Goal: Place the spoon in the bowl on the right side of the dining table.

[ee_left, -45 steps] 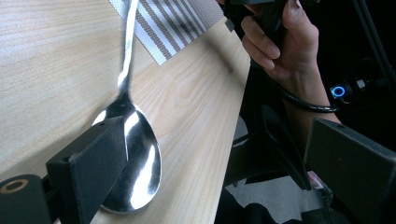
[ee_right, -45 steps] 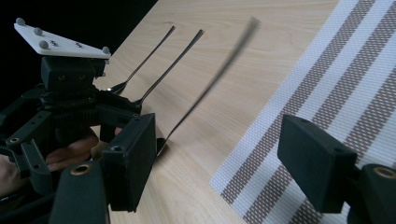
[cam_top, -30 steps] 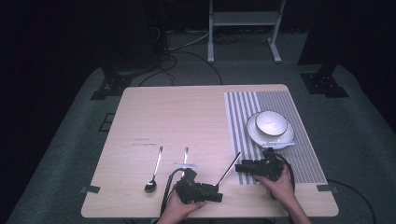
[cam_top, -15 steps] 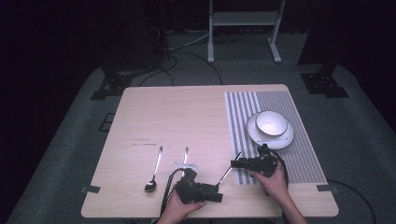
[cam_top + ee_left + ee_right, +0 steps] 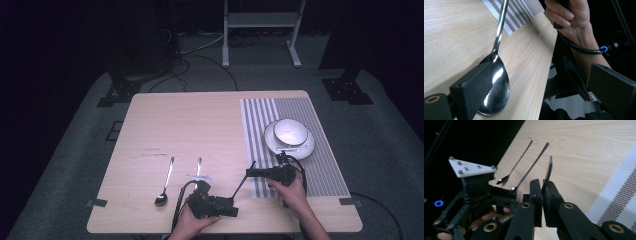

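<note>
desk (image 5: 200, 120): mat (image 5: 320, 150) on its R side | plate (image 5: 306, 148) on mat w/ bowl (image 5: 290, 131) in it | your L gripper (image 5: 231, 211) at near edge, R gripper (image 5: 248, 173) just R of it by mat's L edge, utensil (image 5: 242, 183) btw them | spoon (image 5: 165, 181) + 2nd utensil (image 5: 199, 167) L of both, side by side

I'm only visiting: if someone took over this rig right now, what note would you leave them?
Right gripper: jaws have just been closing, now shut on the spoon by its handle; the scoop end rests on the table.
Left gripper: open, scoop beside one jaw, nothing gripped.
Elsewhere: second spoon and slim utensil lie on bare wood; bowl sits on plate on striped placemat.
Done: spoon gripped.
Left: probably laying cutlery by the plate.
</note>
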`<state>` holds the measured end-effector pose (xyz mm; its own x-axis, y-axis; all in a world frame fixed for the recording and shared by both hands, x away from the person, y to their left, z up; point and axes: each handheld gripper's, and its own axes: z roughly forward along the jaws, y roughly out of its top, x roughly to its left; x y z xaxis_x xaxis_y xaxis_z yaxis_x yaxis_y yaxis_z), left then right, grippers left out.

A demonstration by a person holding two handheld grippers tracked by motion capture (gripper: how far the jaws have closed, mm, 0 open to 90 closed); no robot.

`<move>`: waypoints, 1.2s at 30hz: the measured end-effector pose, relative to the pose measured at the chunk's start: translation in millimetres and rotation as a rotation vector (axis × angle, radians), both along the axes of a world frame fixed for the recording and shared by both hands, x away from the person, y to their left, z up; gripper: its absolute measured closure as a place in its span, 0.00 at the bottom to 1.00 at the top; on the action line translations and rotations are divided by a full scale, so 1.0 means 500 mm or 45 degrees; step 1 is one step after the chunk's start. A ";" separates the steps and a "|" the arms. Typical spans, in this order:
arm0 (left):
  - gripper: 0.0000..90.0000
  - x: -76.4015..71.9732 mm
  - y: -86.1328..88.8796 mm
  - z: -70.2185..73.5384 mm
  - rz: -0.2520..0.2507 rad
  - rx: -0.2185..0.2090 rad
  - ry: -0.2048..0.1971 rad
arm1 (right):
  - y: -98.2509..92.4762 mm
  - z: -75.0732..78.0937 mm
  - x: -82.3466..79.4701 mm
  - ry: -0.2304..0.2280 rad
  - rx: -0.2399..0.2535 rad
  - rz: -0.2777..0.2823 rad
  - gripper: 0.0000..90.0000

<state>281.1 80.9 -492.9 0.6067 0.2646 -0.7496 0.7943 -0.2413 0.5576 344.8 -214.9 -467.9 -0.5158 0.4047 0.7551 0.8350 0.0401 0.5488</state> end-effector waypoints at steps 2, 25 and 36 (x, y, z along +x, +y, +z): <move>0.06 0.000 0.000 0.000 -0.001 0.001 -0.004 | 0.001 0.002 0.002 0.007 0.030 0.014 0.98; 0.05 0.001 0.043 0.054 0.085 -0.092 -0.127 | -0.015 0.033 0.031 0.015 0.075 -0.043 0.99; 0.05 0.001 0.051 0.062 0.098 -0.099 -0.145 | -0.027 0.050 0.044 0.000 0.047 -0.083 0.99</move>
<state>281.4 106.3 -461.8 0.6691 0.2576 -0.6971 0.7393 -0.1346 0.6598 366.8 -228.4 -443.1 -0.4894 0.4092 0.7701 0.8350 -0.0348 0.5492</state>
